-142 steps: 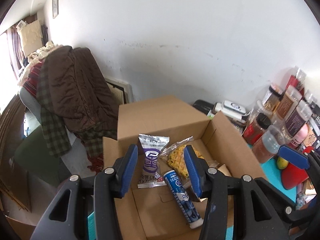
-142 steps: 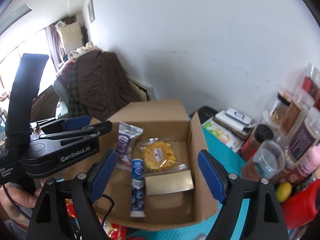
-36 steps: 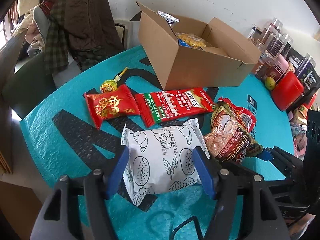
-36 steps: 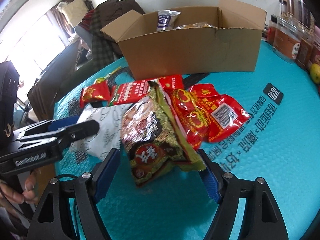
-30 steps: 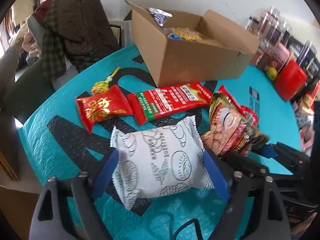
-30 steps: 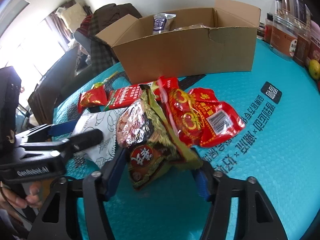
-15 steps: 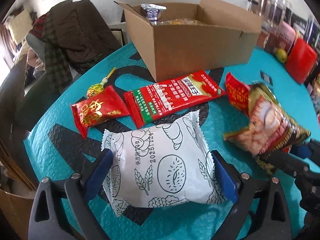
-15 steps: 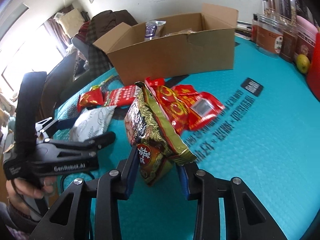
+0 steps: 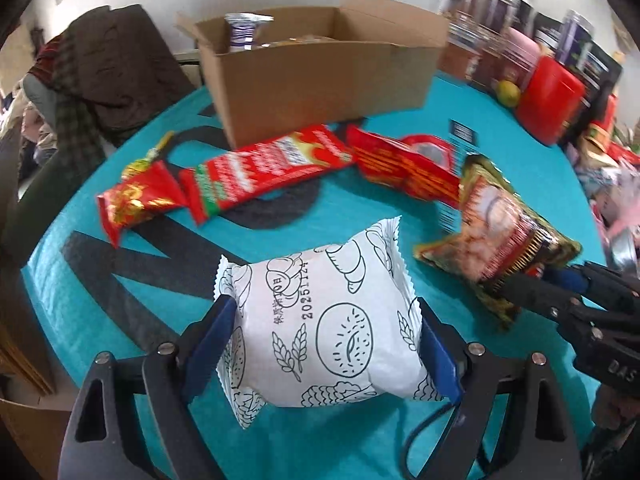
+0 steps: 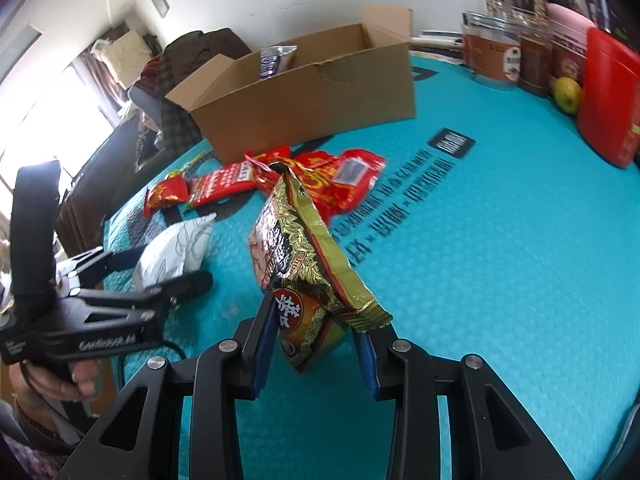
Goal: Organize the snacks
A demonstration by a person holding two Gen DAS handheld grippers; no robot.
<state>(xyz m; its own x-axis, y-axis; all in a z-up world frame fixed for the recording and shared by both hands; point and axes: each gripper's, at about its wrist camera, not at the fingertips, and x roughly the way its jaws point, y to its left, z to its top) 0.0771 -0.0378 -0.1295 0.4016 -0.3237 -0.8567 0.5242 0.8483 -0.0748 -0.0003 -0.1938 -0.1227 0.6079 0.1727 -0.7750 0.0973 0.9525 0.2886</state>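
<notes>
a: so, left wrist view first. where's the white pack (image 9: 320,320) against the left gripper (image 9: 320,344)?

b: right between its jaws, long axis running across from pad to pad. the jaws have just been closing, and the blue pads sit at the pack's two ends; they look to be touching it, though how firmly i can't say. it appears to lie on the teal mat (image 9: 120,280), not lifted.

a: and the box (image 9: 320,80)?

b: straight ahead beyond the pack, past the red packs (image 9: 264,168). it's open-topped; a purple-and-silver pouch (image 9: 244,32) stands at its left end, with something yellowish beside it, too blurred to name.

a: right wrist view?

b: the right gripper (image 10: 316,336) is clamped tight on the lower end of the brown pack (image 10: 296,240), which stands up from the jaws, tilted toward the box (image 10: 304,96). it looks clear of the mat (image 10: 480,280).

a: which hand goes first, you think?

b: probably the right: its pack is already pinched and raised, and the box lies ahead and slightly left. the left gripper (image 10: 168,272), held in a hand (image 10: 60,380), is lower and farther left.

a: anything else in the box from here?

b: only the pouch (image 10: 276,60) shows over the wall.
</notes>
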